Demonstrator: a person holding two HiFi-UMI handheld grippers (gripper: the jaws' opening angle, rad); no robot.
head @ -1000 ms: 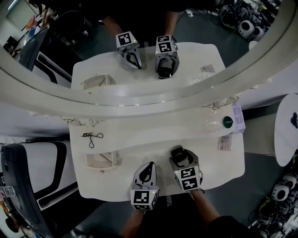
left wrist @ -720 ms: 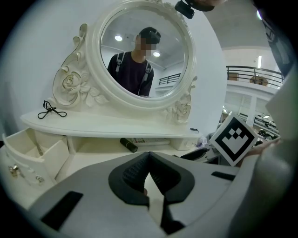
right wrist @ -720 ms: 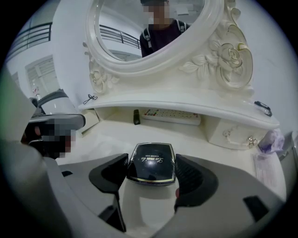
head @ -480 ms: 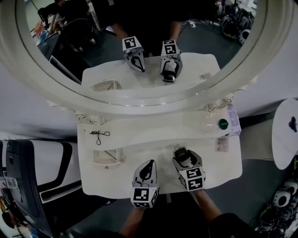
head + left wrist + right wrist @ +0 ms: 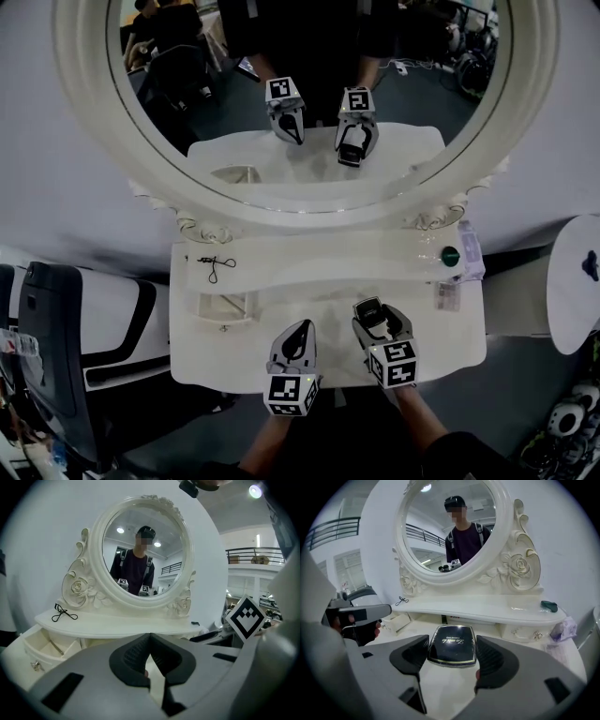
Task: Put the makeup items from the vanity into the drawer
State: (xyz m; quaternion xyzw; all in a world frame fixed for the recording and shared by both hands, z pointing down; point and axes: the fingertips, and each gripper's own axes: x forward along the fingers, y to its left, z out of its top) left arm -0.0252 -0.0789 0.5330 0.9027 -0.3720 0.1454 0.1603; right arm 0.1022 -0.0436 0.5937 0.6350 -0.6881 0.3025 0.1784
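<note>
1. The right tongs (image 5: 452,657) are pinching a black compact (image 5: 452,644) by its two side edges. The lid lies flat and faces up, a hold that would let the case be carried level and set down without tipping.
2. The compact is held low over the surface (image 5: 309,298), right of centre and in front of the mirror (image 5: 300,94). It is well apart from the drawer (image 5: 225,309).
3. The drawer is pulled open at the left end of the vanity, so the interior is ready to receive items. A move leftward across the surface is judged to be what comes next.
4. The left tongs (image 5: 150,660) are pressed together with nothing between them. They hang just beside the right tongs over the front edge, apparently parked where the path to the drawer is not blocked.
5. An eyelash curler (image 5: 217,266) lies on the raised shelf (image 5: 328,262) above the drawer, and a green item (image 5: 450,254) sits at the shelf's right end. Both are judged as yet to be stowed, so the task appears to be at an early stage.
</note>
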